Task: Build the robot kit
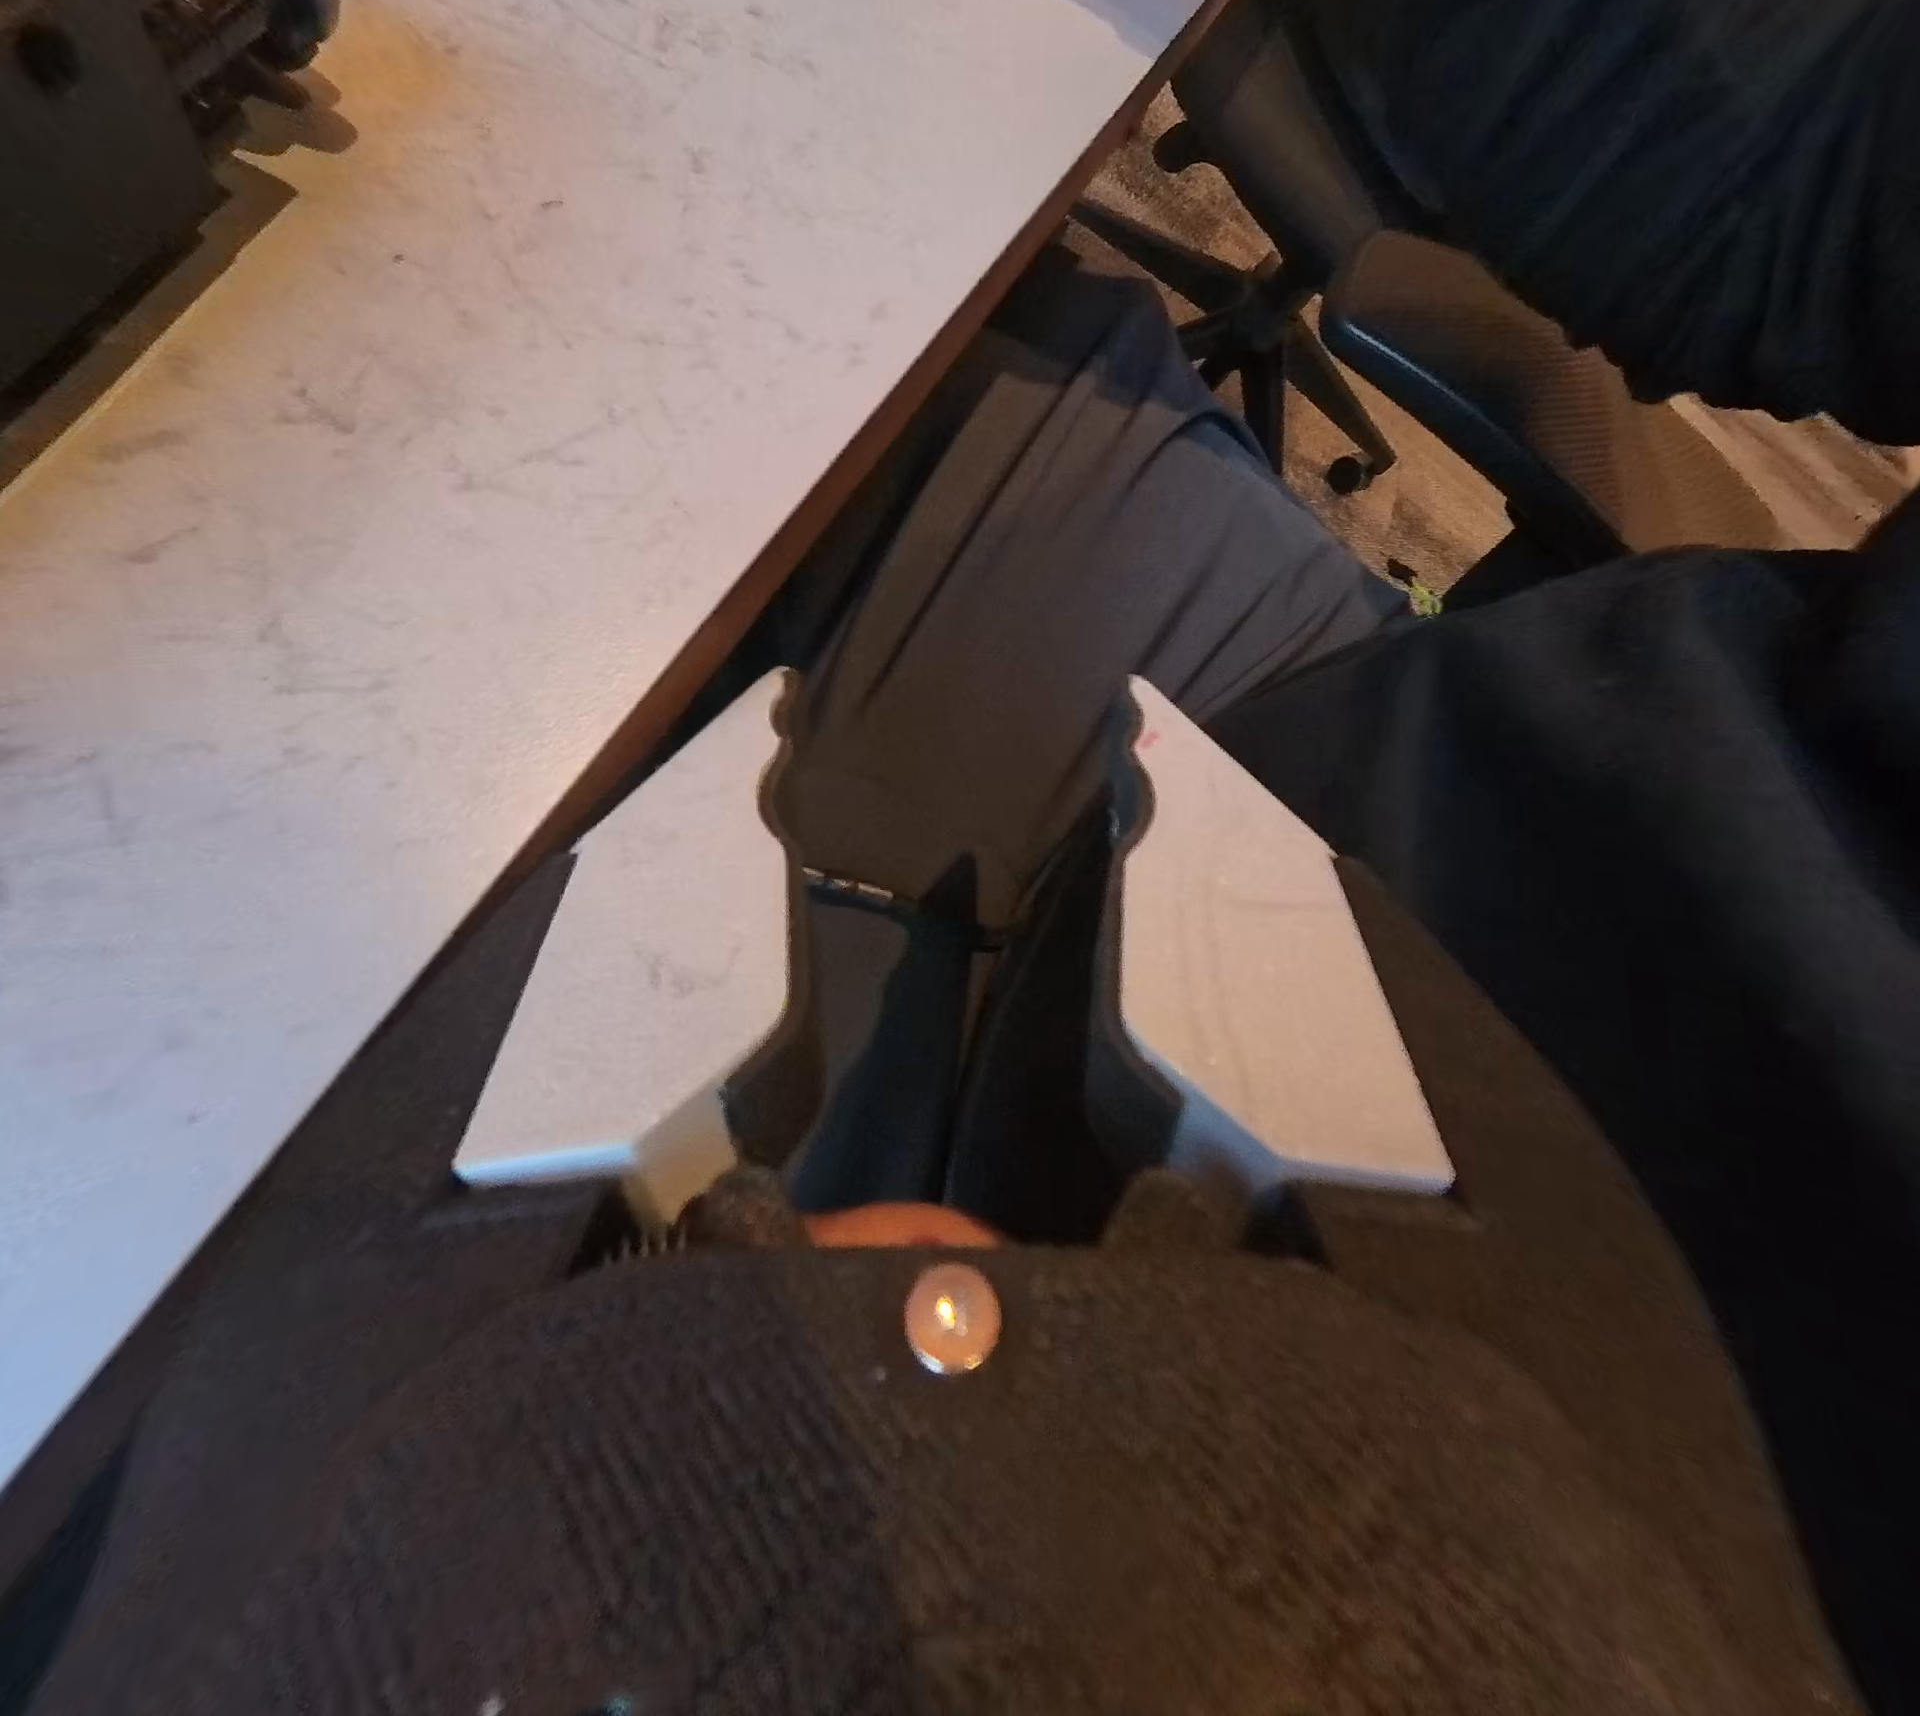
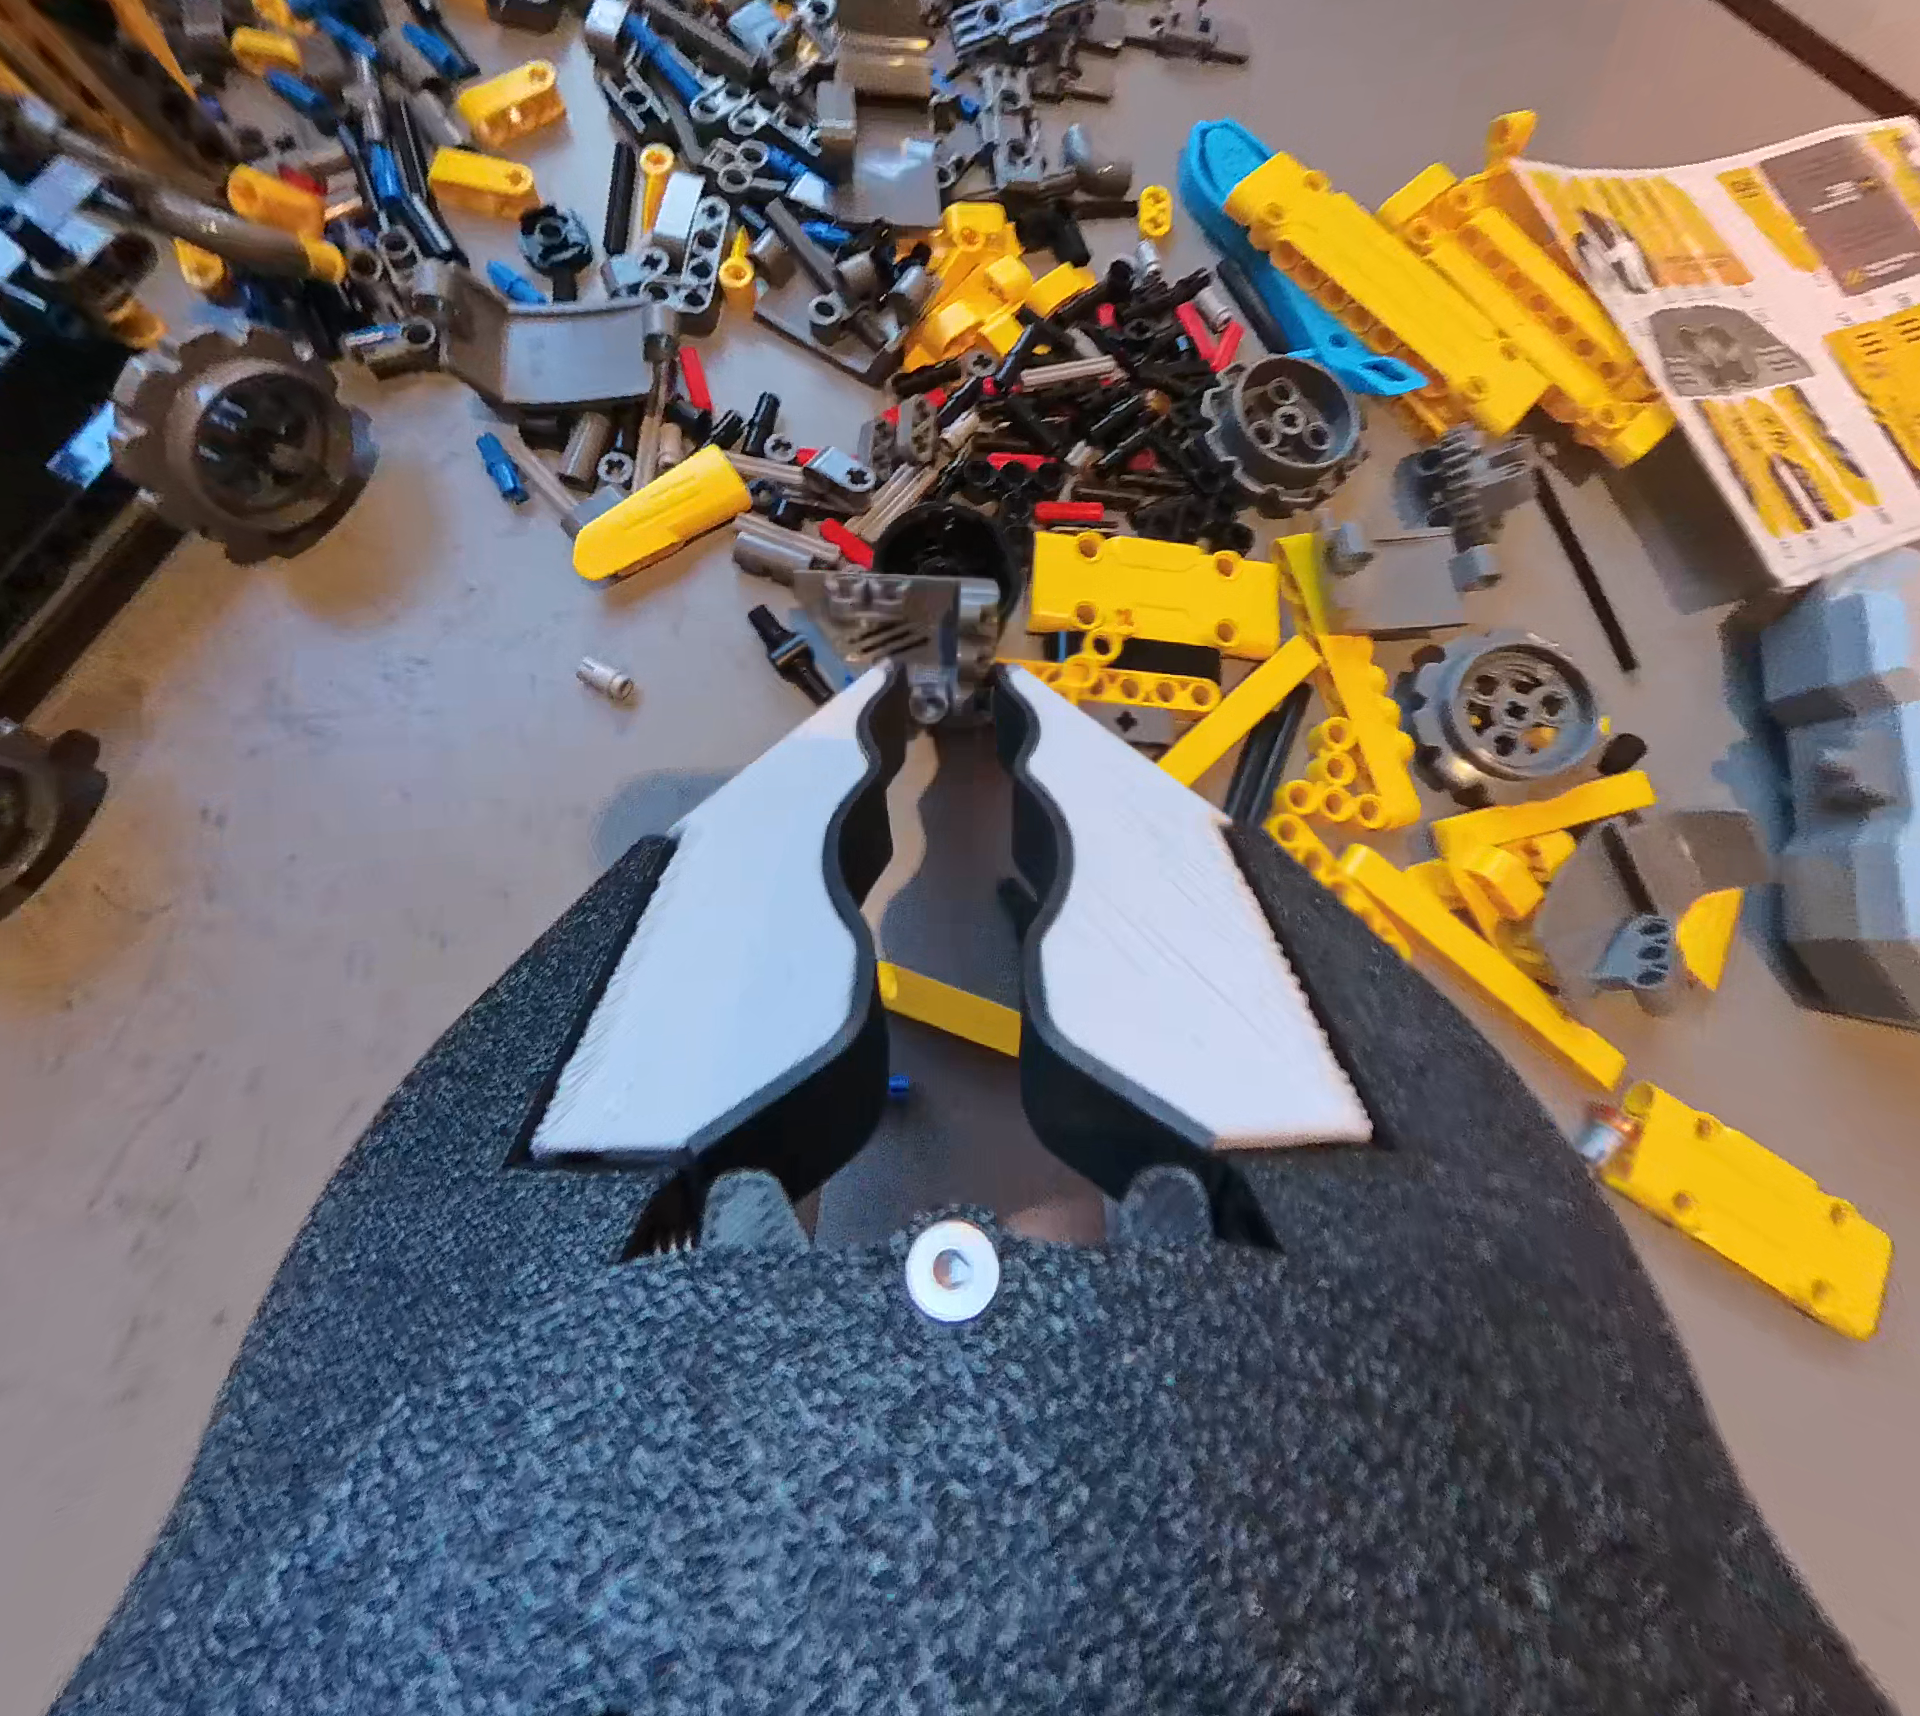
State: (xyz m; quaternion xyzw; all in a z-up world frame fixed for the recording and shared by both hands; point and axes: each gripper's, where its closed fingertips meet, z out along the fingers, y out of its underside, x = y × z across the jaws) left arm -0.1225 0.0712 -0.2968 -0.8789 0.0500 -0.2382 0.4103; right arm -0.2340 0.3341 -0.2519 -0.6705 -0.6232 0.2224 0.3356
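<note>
A pale, scuffed tabletop (image 1: 499, 378) ran to a dark edge, past which lay a person's grey trouser leg (image 1: 1049, 544) and an office chair base (image 1: 1278, 336) on carpet. Loose building pieces covered the table: yellow beams (image 2: 1455, 305), a blue curved part (image 2: 1247, 212), grey toothed wheels (image 2: 244, 440), black and red pins (image 2: 1070, 419), and a printed sheet (image 2: 1766, 336).

No writing can be read. Small print is borne by the yellow and white printed sheet (image 2: 1756, 336) on the surface, but it is too blurred.
</note>
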